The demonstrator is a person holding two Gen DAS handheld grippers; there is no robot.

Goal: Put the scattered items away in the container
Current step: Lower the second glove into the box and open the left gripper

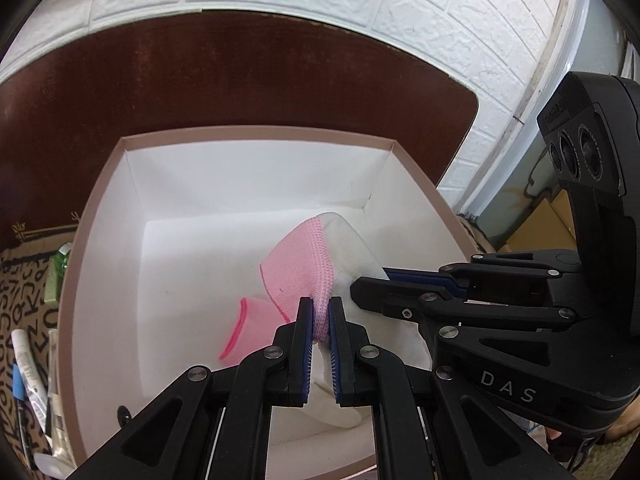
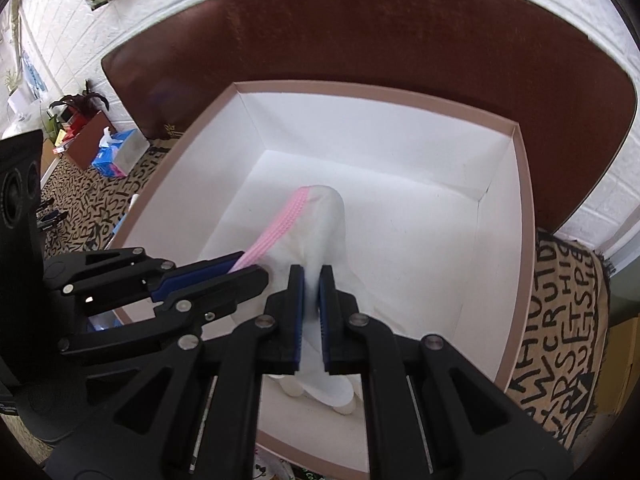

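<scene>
A pink and white glove (image 1: 304, 264) hangs inside an open white box with a tan rim (image 1: 256, 134). My left gripper (image 1: 321, 304) is shut on the glove's pink cuff. My right gripper (image 1: 370, 280) comes in from the right and is shut on the white part beside it. In the right wrist view my right gripper (image 2: 311, 272) pinches the white fabric of the glove (image 2: 324, 224), and my left gripper (image 2: 250, 264) holds the pink band from the left. Both hold the glove above the floor of the box (image 2: 516, 240).
The box stands on a cloth with black letters (image 2: 560, 344) against a dark brown board (image 1: 240, 76). A green bottle (image 1: 60, 268), a white tube (image 1: 28, 364) and pens lie left of the box. A blue tissue pack (image 2: 116, 154) and a plant sit far left.
</scene>
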